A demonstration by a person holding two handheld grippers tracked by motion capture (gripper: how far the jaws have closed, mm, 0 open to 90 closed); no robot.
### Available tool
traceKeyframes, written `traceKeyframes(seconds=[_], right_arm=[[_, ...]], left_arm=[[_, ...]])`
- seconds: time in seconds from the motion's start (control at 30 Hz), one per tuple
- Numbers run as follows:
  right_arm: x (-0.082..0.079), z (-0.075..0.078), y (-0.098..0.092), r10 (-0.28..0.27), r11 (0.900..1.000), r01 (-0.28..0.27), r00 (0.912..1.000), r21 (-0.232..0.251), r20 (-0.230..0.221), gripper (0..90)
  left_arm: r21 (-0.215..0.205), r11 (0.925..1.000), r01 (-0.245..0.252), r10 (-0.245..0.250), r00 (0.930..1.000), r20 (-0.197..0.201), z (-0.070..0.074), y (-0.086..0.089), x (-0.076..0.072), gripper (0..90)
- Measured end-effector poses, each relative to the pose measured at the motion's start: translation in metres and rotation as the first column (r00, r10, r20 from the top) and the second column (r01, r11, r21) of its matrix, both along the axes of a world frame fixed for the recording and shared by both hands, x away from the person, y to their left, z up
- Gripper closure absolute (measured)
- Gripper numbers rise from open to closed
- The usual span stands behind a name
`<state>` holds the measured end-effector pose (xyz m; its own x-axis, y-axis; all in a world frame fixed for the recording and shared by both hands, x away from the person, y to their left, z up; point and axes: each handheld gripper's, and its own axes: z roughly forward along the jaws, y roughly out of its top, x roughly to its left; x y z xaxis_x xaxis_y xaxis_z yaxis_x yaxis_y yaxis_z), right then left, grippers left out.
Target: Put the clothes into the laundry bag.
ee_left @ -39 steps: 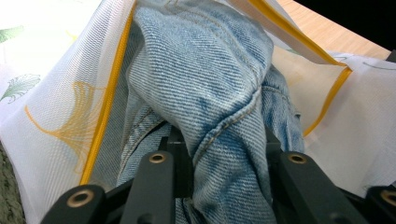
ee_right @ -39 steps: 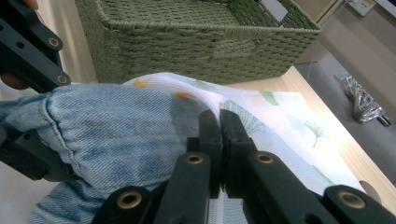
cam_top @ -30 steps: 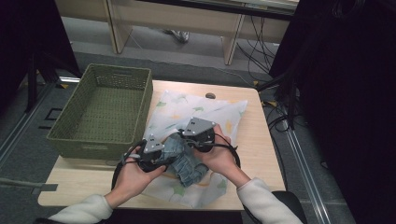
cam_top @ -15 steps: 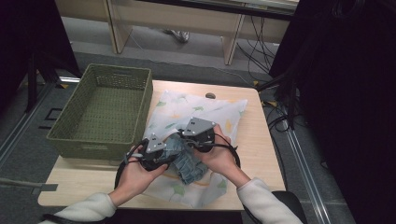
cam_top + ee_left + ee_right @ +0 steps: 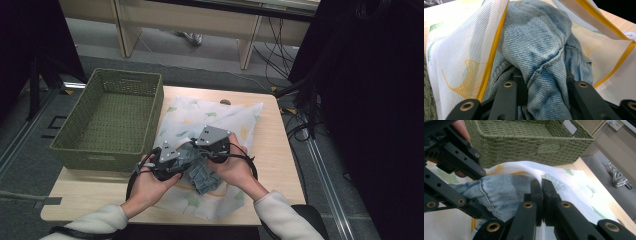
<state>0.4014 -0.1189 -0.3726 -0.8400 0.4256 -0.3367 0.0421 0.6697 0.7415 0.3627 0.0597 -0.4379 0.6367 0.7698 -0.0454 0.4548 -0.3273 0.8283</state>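
At the surface's (image 5: 280, 150) near edge, left tool (image 5: 167, 161) clamps bunched jeans (image 5: 541, 50), feeding them into a mesh laundry bag (image 5: 215, 112); right tool (image 5: 541, 185), closed, pinches its rim to hold it open. Basket (image 5: 110, 117) waits at ten o'clock.

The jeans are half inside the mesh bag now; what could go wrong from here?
1. The left gripper holds the jeans as one thick bunch; it may jam at the yellow zipper edge.
2. The right gripper pinches only a thin fold of the mesh bag; it could slip and let the opening close.
3. Pushing harder might slide the bag toward the green basket.
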Motion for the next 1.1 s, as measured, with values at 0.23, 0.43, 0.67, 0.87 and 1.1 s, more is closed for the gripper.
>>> traceKeyframes(seconds=[0.23,0.43,0.67,0.87,1.1], right_arm=[[0.0,0.0,0.0,-0.003,1.0,0.003,1.0,0.004,-0.003,89.8],[-0.001,0.0,0.0,-0.003,1.0,0.003,1.0,0.007,-0.003,89.8],[-0.001,0.001,0.0,-0.001,1.0,0.001,1.0,0.008,0.001,89.8],[-0.001,0.0,0.0,-0.005,1.0,0.005,1.0,0.006,-0.003,89.8],[-0.001,0.0,0.0,-0.007,1.0,0.007,1.0,0.009,-0.003,89.8]], left_arm=[[0.012,0.9999,-0.003,0.003,0.9999,0.013,-0.002,-0.002,0.002,67.8],[0.024,0.9997,-0.009,0.008,0.9995,0.029,-0.005,-0.004,0.005,67.8],[0.023,0.9996,-0.018,0.017,0.9992,0.037,-0.008,-0.004,0.008,67.8],[0.024,0.9995,-0.023,0.022,0.9989,0.04,-0.01,-0.005,0.01,67.7],[0.031,0.999,-0.032,0.03,0.9984,0.047,-0.013,-0.006,0.011,67.7]])
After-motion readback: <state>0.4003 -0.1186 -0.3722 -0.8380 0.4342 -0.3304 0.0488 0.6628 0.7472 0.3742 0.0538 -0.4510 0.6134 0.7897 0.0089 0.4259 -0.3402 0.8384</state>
